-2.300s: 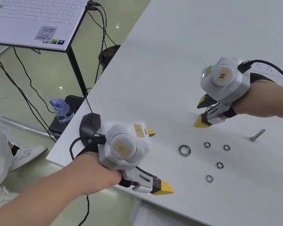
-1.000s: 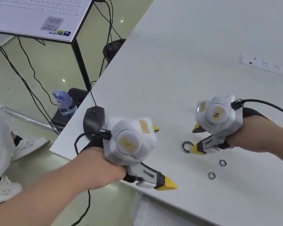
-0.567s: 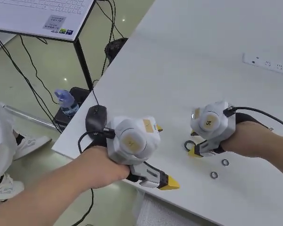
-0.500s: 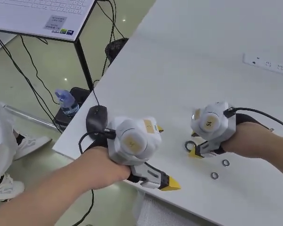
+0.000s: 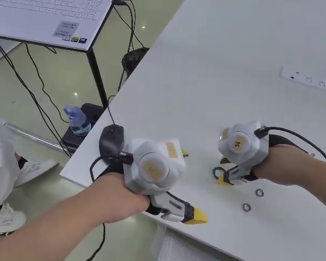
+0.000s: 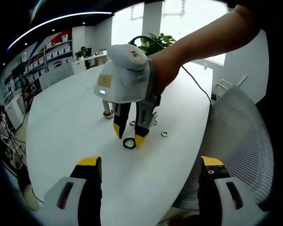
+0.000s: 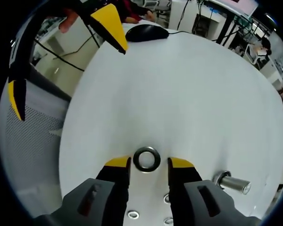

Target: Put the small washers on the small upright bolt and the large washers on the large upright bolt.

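Observation:
A large dark washer [image 7: 146,158] lies flat on the white table [image 5: 217,76]. My right gripper [image 7: 148,163] is lowered over it, open, one yellow tip on each side with small gaps. The head view shows the right gripper [image 5: 224,173] at that large washer [image 5: 217,172]. Two small washers [image 5: 259,192] lie just right of it. A bolt [image 7: 232,182] lies on its side nearby. My left gripper [image 5: 187,186] hovers open at the table's near edge with nothing between its jaws. From the left gripper view the right gripper [image 6: 129,135] stands over the large washer [image 6: 129,143].
A black mouse [image 5: 111,140] sits at the table's left edge. A white power strip [image 5: 309,80] lies far right. A laptop [image 5: 43,19] rests on a stand beside the table, with a bottle [image 5: 76,120] on the floor. A mesh chair [image 6: 236,136] is by the near edge.
My right gripper has come down and left from above the washers until its tips straddle the large washer. The left gripper has stayed about where it was.

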`<state>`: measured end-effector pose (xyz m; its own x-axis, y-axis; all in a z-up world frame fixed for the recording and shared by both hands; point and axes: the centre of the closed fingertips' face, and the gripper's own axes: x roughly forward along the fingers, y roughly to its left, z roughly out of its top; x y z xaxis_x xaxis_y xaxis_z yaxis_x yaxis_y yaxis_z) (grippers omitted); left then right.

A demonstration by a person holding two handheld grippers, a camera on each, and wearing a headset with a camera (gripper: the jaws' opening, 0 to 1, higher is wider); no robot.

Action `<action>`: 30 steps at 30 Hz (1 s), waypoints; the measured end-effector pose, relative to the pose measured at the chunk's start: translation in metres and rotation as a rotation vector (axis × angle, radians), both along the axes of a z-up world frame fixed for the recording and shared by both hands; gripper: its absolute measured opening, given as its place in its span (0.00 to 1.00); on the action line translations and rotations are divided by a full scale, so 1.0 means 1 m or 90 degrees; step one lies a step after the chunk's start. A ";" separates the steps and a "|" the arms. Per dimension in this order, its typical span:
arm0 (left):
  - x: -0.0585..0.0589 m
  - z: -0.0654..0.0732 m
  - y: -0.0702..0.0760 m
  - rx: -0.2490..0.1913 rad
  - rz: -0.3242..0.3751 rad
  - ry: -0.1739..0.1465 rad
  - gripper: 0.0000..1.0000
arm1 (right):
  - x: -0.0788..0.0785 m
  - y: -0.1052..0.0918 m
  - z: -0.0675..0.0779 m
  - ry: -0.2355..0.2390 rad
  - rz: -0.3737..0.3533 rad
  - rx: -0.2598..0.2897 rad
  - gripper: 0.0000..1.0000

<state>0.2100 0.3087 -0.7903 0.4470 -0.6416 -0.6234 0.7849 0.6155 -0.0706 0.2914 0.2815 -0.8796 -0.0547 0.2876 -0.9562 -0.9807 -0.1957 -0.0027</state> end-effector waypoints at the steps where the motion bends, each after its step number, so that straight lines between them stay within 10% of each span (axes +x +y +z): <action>1: 0.000 0.000 0.000 0.000 0.000 0.000 0.84 | 0.000 0.000 0.000 -0.001 -0.002 -0.003 0.32; 13: 0.000 0.003 0.001 0.002 -0.001 -0.001 0.82 | 0.000 -0.001 -0.001 -0.014 -0.028 -0.030 0.22; 30: -0.002 0.003 0.003 0.001 0.003 0.001 0.80 | 0.007 -0.010 0.009 0.045 -0.103 -0.019 0.21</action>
